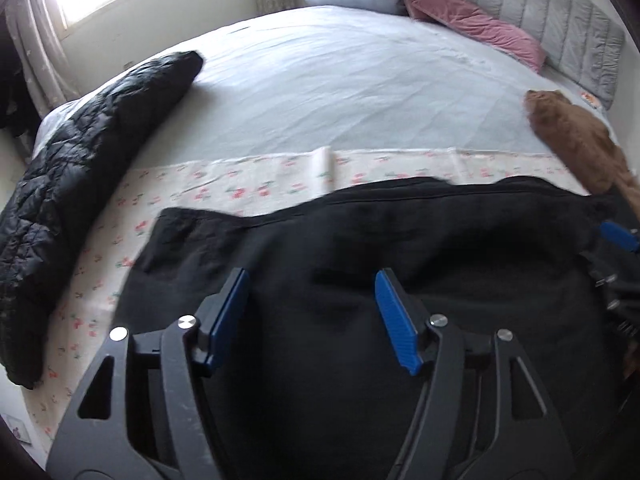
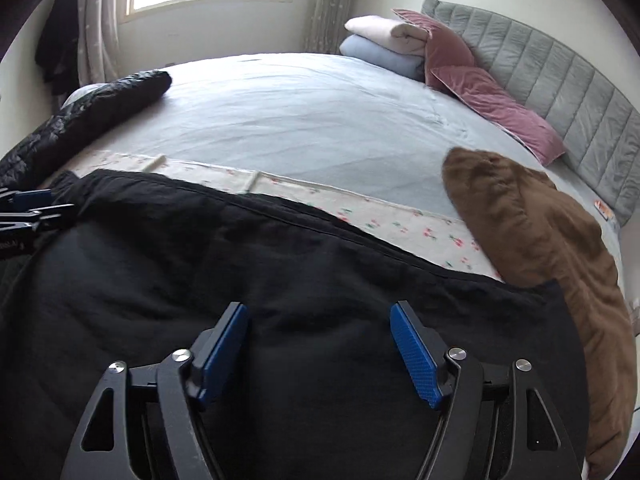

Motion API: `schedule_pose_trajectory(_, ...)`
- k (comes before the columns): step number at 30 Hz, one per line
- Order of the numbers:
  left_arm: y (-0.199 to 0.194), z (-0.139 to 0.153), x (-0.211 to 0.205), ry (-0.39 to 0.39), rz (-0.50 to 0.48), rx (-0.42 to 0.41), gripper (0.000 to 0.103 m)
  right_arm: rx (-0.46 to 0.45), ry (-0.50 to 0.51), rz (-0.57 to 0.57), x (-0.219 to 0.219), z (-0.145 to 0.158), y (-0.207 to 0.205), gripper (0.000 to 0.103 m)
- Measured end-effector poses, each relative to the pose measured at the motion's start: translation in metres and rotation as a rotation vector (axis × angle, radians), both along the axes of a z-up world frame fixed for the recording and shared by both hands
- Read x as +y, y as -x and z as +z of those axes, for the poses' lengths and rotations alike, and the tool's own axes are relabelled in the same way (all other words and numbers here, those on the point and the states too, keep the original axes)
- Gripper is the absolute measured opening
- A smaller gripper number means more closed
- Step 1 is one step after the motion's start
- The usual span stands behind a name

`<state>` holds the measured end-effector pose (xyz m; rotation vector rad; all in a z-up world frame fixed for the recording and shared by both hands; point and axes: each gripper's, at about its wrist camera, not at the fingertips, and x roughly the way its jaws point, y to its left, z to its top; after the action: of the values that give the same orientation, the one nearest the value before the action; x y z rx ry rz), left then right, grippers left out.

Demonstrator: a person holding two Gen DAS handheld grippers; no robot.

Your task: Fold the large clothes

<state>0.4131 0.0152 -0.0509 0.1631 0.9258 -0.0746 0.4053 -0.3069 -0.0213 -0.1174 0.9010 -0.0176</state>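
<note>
Left wrist view: left gripper [image 1: 310, 280] jaws spread wide, nothing between the blue pads – it hovers over the black garment [image 1: 360, 240] spread on the near edge of the bed [image 1: 340, 92]. Quilted black jacket [image 1: 80, 184] at left.

Right wrist view: right gripper [image 2: 320, 312] likewise wide apart and empty above the same garment [image 2: 240, 264]; brown garment [image 2: 540, 240] touches its right edge.

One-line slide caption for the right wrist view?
Open right gripper above a black garment spread on the bed, beside a brown garment.
</note>
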Motion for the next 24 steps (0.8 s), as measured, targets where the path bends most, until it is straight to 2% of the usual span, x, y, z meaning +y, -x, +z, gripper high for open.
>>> schedule_pose_trajectory(2,-0.009,-0.015,0.041,-0.165,0.067,0.009,0.068,0.049,0.006,-0.143,-0.067,-0.011,-0.005,0.081)
schedule_pose_trajectory(3,-0.013,-0.021,0.061,-0.182,0.082,0.031,0.071,0.084,0.005,-0.226,-0.106,-0.019,-0.005,0.081)
schedule_pose_trajectory(4,-0.016,-0.025,0.081,-0.183,0.113,0.051,0.072,0.111,-0.04,-0.298,-0.143,-0.025,-0.001,0.081)
schedule_pose_trajectory(5,-0.019,-0.027,0.098,-0.208,0.161,0.067,0.072,0.122,-0.078,-0.369,-0.171,-0.027,0.005,0.081)
schedule_pose_trajectory(7,-0.02,-0.023,0.116,-0.238,0.191,0.072,0.071,0.137,-0.111,-0.511,-0.215,-0.024,0.022,0.081)
schedule_pose_trajectory(9,-0.011,-0.01,0.118,-0.289,0.206,0.045,0.068,0.111,-0.112,-0.518,-0.227,-0.011,0.037,0.081)
schedule_pose_trajectory(12,0.027,0.025,0.096,-0.22,0.129,-0.039,0.069,0.046,-0.098,-0.436,-0.204,0.02,0.058,0.082)
schedule_pose_trajectory(14,0.061,0.045,0.067,-0.147,0.048,-0.086,0.071,0.006,-0.106,-0.345,-0.167,0.041,0.077,0.082)
schedule_pose_trajectory(16,0.1,0.056,0.035,-0.07,-0.046,-0.096,0.084,-0.017,-0.128,-0.24,-0.122,0.052,0.098,0.083)
schedule_pose_trajectory(17,0.116,0.057,0.022,-0.041,-0.09,-0.092,0.085,-0.017,-0.131,-0.174,-0.096,0.054,0.109,0.084)
schedule_pose_trajectory(20,0.16,0.047,-0.011,0.025,-0.196,-0.06,0.085,-0.006,-0.144,-0.009,-0.027,0.044,0.141,0.086)
schedule_pose_trajectory(22,0.178,0.035,-0.018,0.052,-0.21,-0.044,0.085,0.027,-0.166,0.045,0.002,0.027,0.158,0.086)
schedule_pose_trajectory(24,0.191,0.023,-0.008,0.041,-0.185,-0.049,0.085,0.06,-0.166,0.058,0.013,0.009,0.17,0.086)
